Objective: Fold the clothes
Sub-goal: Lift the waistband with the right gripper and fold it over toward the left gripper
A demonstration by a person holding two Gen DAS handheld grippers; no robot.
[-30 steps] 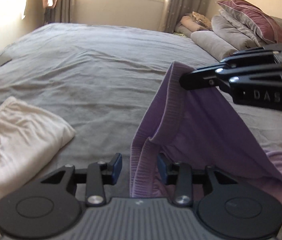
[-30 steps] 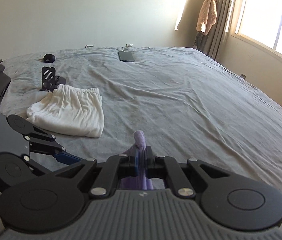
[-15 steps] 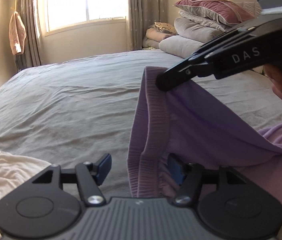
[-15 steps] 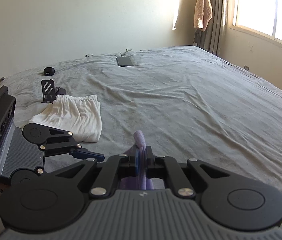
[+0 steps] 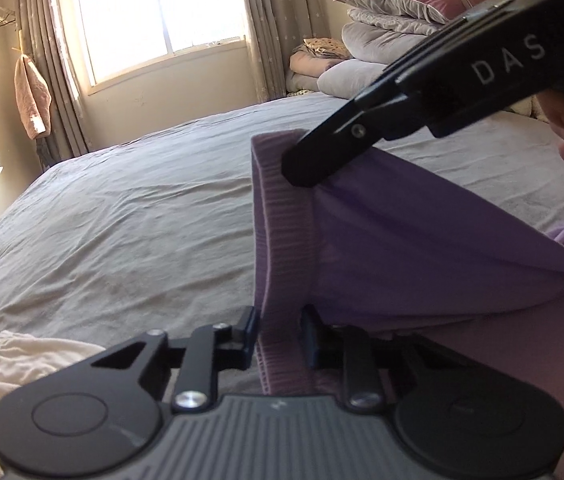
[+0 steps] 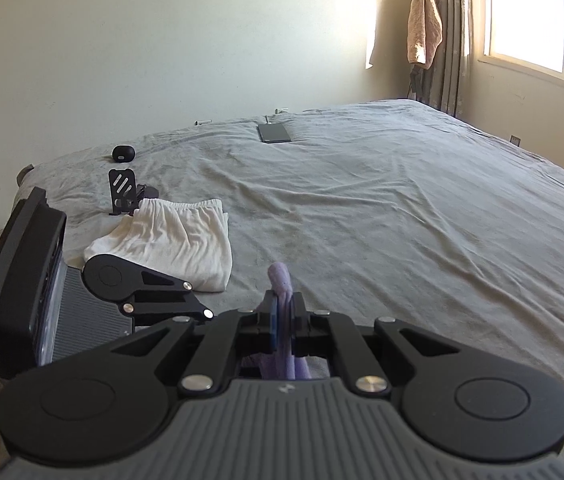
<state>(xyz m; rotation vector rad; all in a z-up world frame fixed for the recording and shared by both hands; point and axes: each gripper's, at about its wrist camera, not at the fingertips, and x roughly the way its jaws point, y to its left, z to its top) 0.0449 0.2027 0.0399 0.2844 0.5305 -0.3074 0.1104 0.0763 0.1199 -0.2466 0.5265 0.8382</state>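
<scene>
A purple garment (image 5: 421, 248) hangs stretched between my two grippers above the grey bed (image 5: 142, 220). Its ribbed waistband (image 5: 282, 240) runs down between the blue pads of my left gripper (image 5: 280, 332), whose jaws are closing and touch the band on both sides. My right gripper (image 5: 301, 164) comes in from the upper right and pinches the band's top corner. In the right wrist view the right gripper (image 6: 282, 312) is shut on a bunched purple fold (image 6: 280, 276), and the left gripper's body (image 6: 42, 292) sits low at the left.
Folded white shorts (image 6: 174, 244) lie on the bed beside the left gripper. A black phone stand (image 6: 124, 192), a small round black object (image 6: 123, 153) and a dark tablet (image 6: 274, 133) lie farther off. Pillows (image 5: 393, 28) are stacked by the curtained window (image 5: 154, 20).
The left gripper's jaws opened wide around the waistband, then closed in on it. The left view rolled and shifted, so the right gripper looms larger. The right gripper kept its grip.
</scene>
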